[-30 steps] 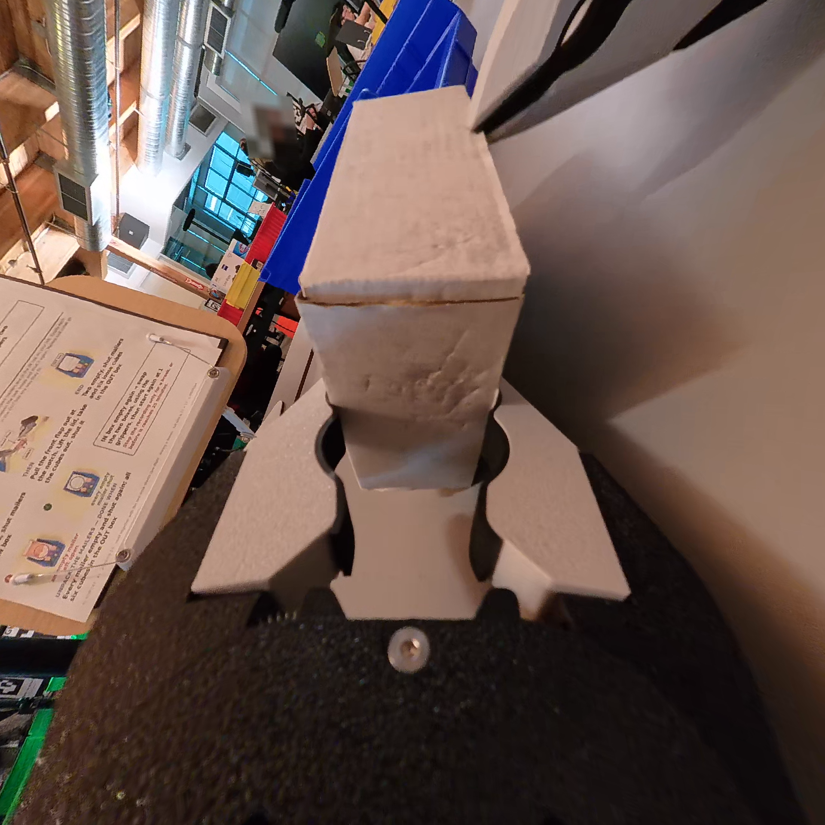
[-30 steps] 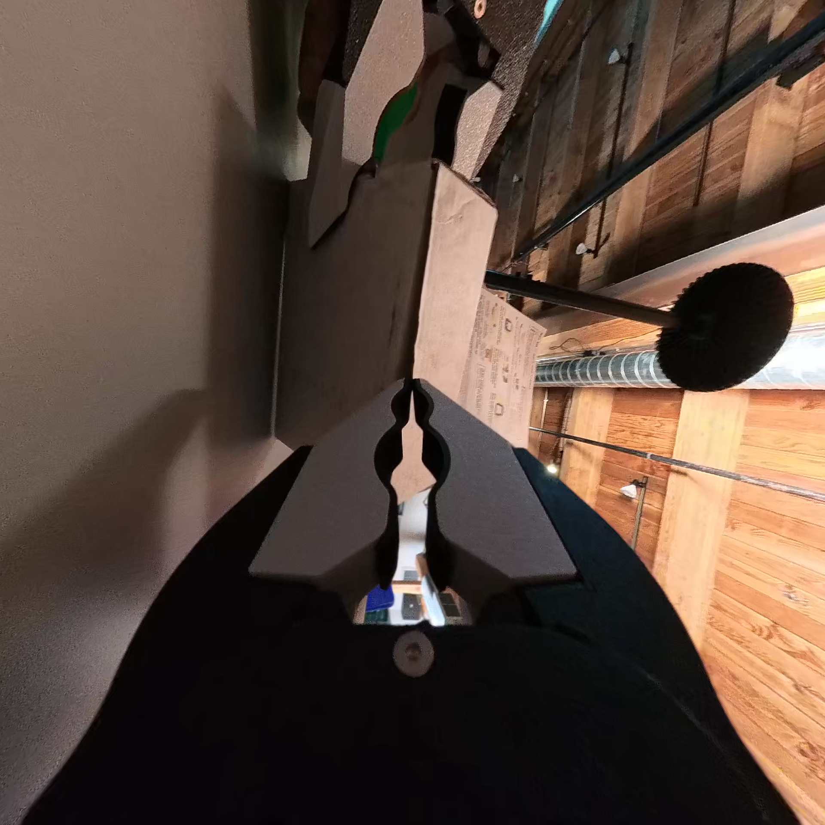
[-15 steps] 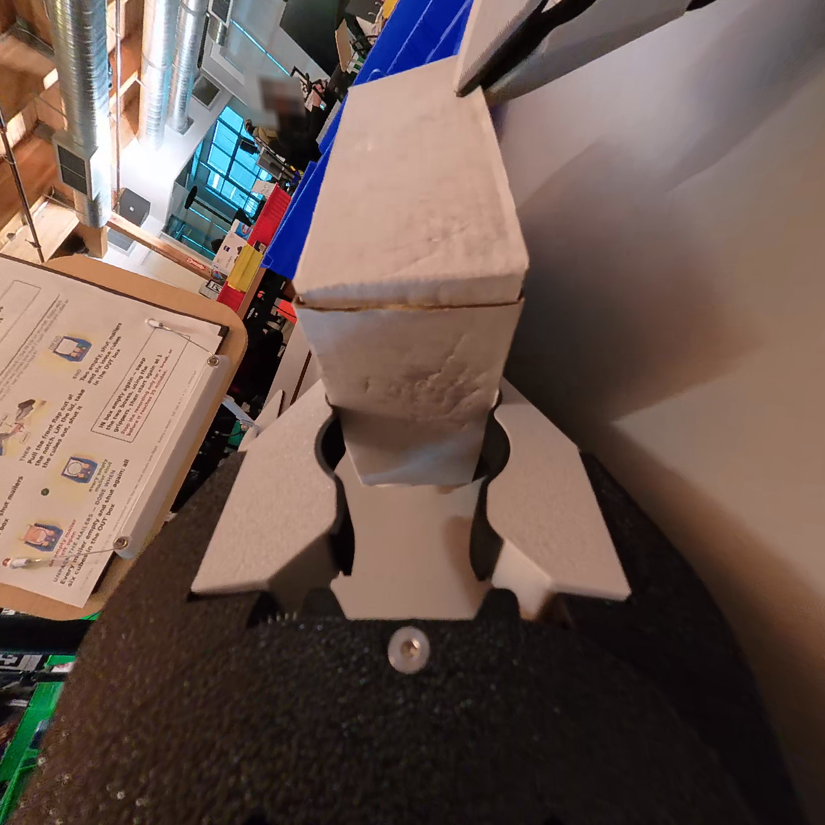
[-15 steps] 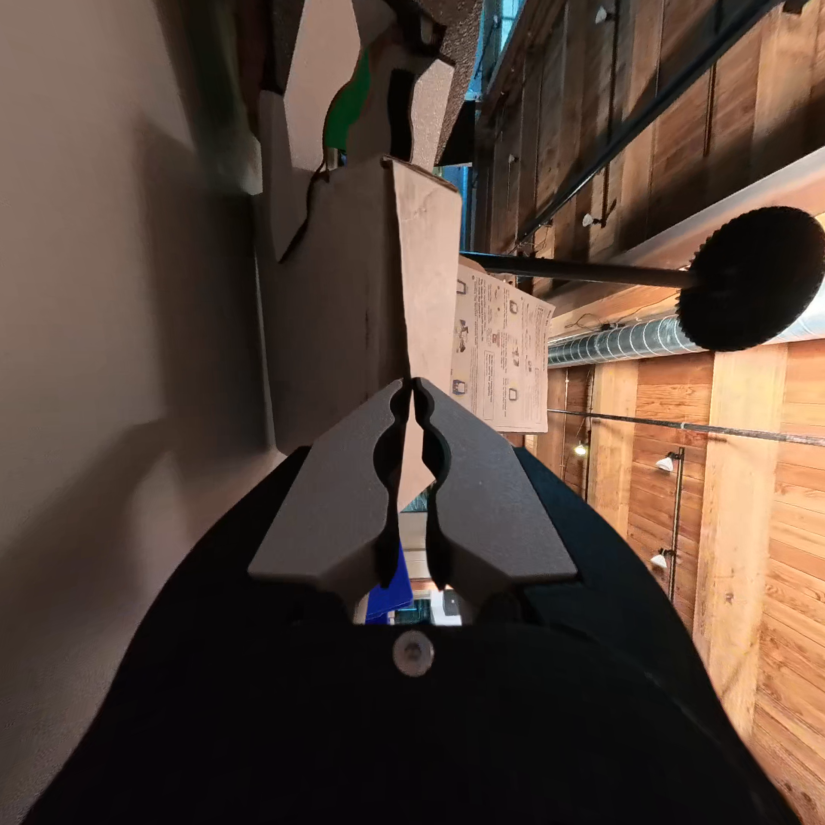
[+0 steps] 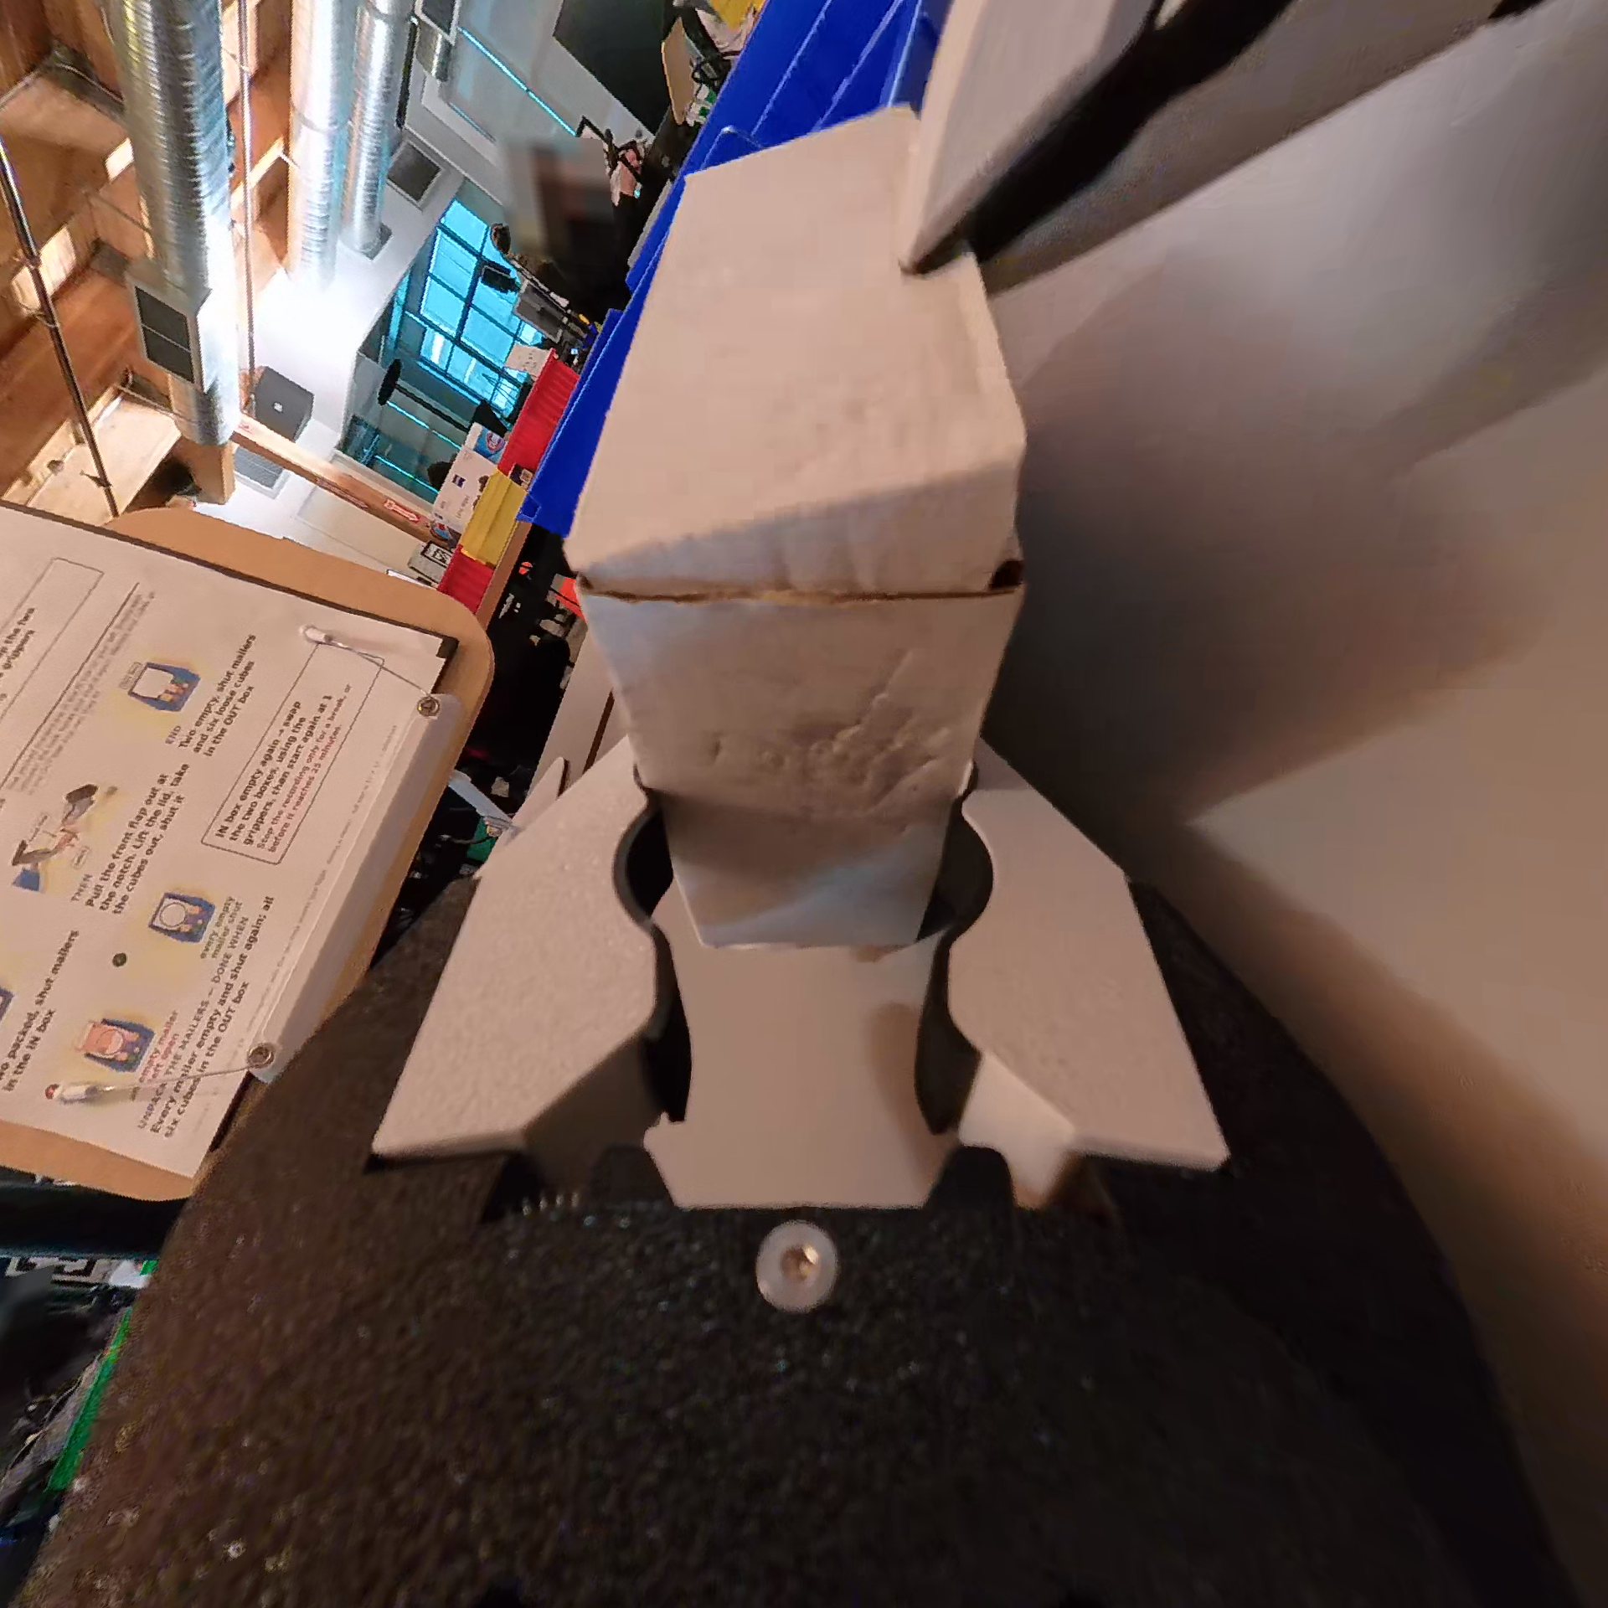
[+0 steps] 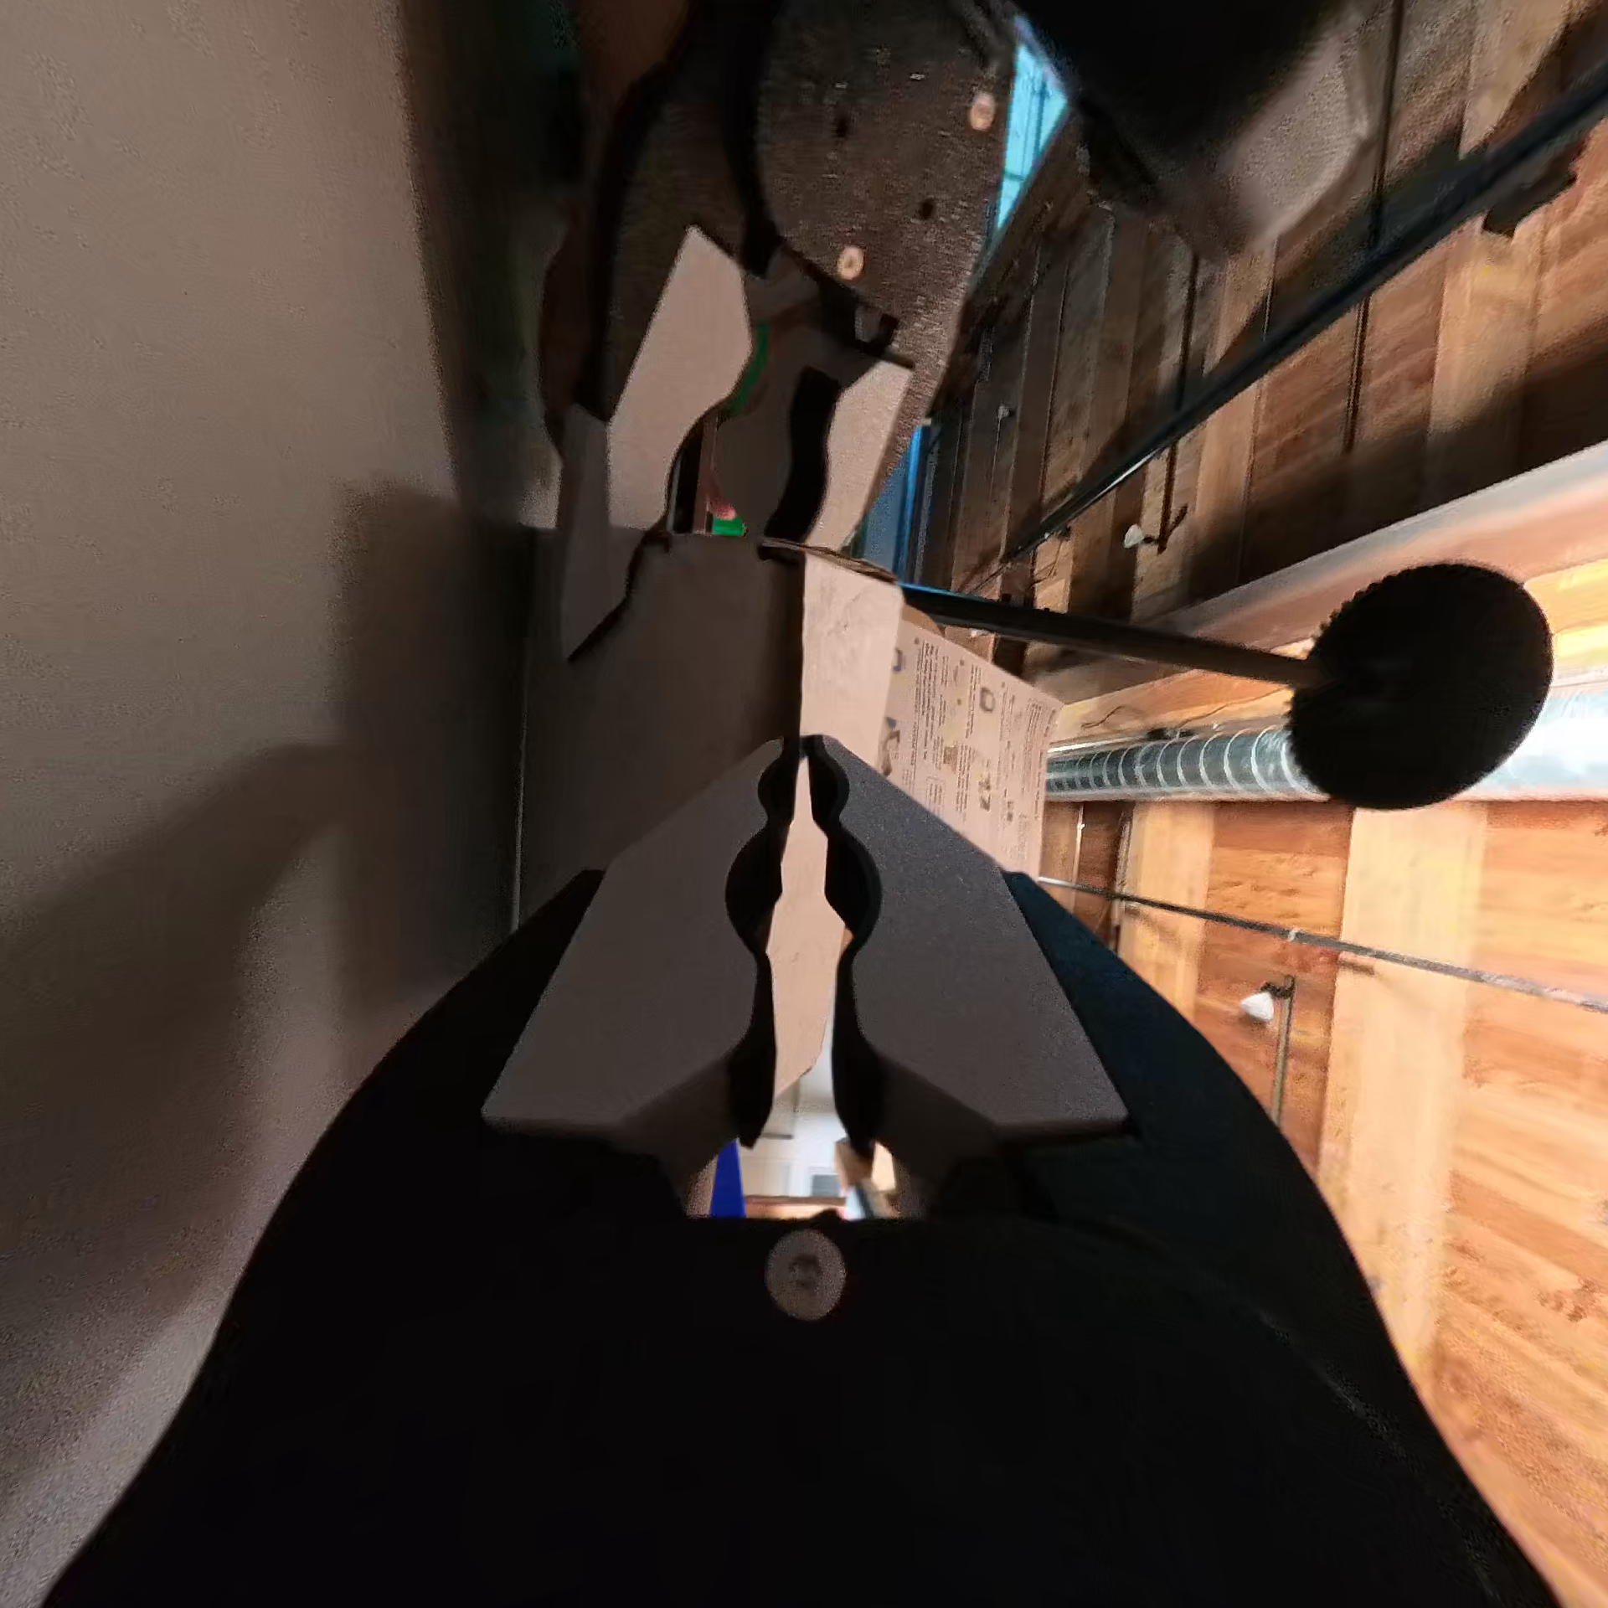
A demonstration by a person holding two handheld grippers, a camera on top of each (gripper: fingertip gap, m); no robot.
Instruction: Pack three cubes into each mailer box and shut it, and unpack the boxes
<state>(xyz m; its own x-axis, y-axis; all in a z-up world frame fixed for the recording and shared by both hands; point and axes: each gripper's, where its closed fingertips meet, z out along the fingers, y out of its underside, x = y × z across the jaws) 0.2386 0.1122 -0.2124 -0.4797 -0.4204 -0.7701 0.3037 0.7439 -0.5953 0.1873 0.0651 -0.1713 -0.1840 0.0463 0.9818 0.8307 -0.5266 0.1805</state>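
A white cardboard mailer box (image 5: 800, 418) is closed and held off the grey table (image 5: 1305, 609) between both grippers. My left gripper (image 5: 800, 783) is shut on the box's near end, which fills the gap between its fingers. My right gripper (image 6: 796, 753) is shut on a thin cardboard edge of the same box (image 6: 679, 687). The left gripper also shows beyond the box in the right wrist view (image 6: 766, 418), and the right gripper shows at the box's far end in the left wrist view (image 5: 983, 148). No cubes are in view.
An instruction sheet on a brown board (image 5: 174, 827) stands to one side and also shows in the right wrist view (image 6: 966, 740). Blue bins (image 5: 783, 96) stand behind the box. A black round disc on a rod (image 6: 1418, 687) hangs before a wooden wall.
Both grippers keep their hold on the box. The box and both grippers have shifted and turned together. The left gripper now looks larger in the right wrist view.
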